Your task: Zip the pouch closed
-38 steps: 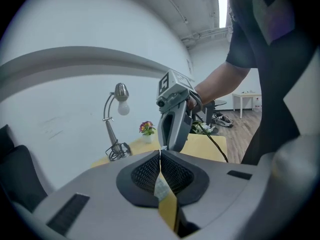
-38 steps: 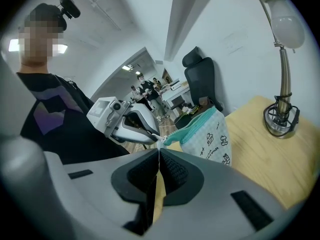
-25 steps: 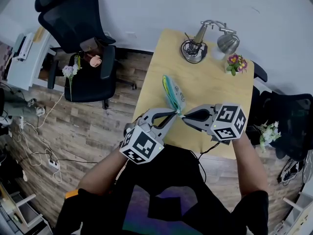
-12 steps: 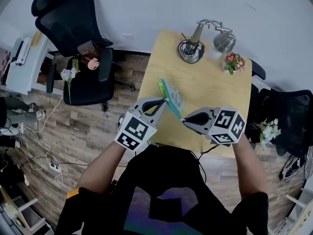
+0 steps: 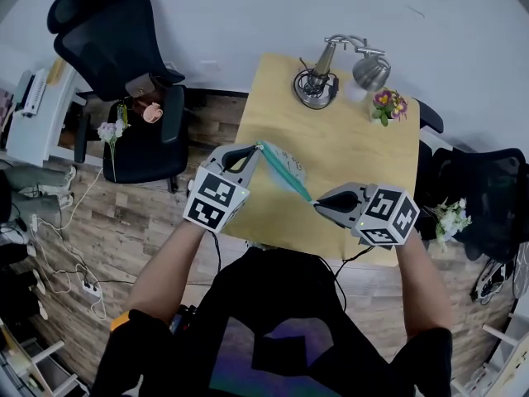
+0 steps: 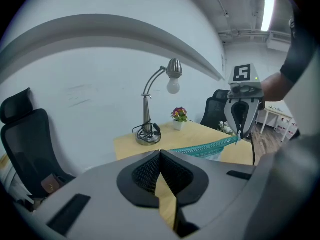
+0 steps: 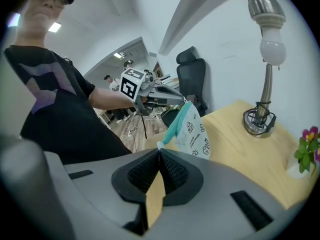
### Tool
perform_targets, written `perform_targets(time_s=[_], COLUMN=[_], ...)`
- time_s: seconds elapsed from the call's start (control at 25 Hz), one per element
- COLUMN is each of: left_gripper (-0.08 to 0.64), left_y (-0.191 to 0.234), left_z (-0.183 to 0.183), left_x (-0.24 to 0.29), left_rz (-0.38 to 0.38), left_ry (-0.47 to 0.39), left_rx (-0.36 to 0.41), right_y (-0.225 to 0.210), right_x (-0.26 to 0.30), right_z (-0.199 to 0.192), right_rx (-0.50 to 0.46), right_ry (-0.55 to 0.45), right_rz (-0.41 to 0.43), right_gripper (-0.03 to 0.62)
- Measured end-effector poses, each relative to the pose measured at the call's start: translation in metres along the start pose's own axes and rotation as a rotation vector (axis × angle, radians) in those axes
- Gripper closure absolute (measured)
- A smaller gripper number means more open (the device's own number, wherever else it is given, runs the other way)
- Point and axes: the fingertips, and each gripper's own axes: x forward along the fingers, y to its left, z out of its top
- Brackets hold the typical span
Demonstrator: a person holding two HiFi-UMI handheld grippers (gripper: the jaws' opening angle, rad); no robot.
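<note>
The pouch (image 5: 286, 173) is white with small prints and a teal zipper edge. It hangs stretched in the air over the wooden table (image 5: 364, 151) between my two grippers. My left gripper (image 5: 257, 149) is shut on the zipper at the pouch's far-left end; the pull itself is hidden between the pads. My right gripper (image 5: 318, 204) is shut on the pouch's near-right corner. In the left gripper view the teal zipper (image 6: 210, 146) runs from my shut jaws across to the right gripper (image 6: 241, 132). In the right gripper view the pouch (image 7: 196, 130) hangs between the right gripper's own shut jaws and the left gripper (image 7: 184, 101).
A metal desk lamp (image 5: 318, 81) with its coiled cord and a small flower pot (image 5: 384, 106) stand at the table's far end. A black office chair (image 5: 124, 48) is on the wooden floor to the left. Another chair (image 5: 488, 205) is at the right.
My left gripper has slid along the zipper up and to the left, away from the right gripper. The pouch now stretches taut between the two. The right gripper has barely moved.
</note>
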Motion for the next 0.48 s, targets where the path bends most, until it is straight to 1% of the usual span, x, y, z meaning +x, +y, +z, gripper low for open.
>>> perform_targets(time_s=[0.16, 0.32, 0.36, 0.48], left_gripper=[0.552, 0.551, 0.551, 0.549], left_y=[-0.004, -0.006, -0.006, -0.008], left_z=[0.004, -0.001, -0.002, 0.000], left_x=[0.004, 0.000, -0.002, -0.011], left_rz=[-0.002, 0.004, 0.005, 0.004], left_ry=[-0.022, -0.024, -0.024, -0.032], left_rx=[-0.028, -0.067, -0.079, -0.117], right_y=[-0.002, -0.004, -0.004, -0.005], right_x=[0.005, 0.010, 0.010, 0.009], right_z=[-0.002, 0.001, 0.004, 0.011], right_rx=[-0.018, -0.013, -0.011, -0.011], right_ry=[0.002, -0.026, -0.034, -0.051], right_rz=[-0.021, -0.046, -0.052, -0.070], right_gripper=[0.572, 0.567, 0.556, 0.497])
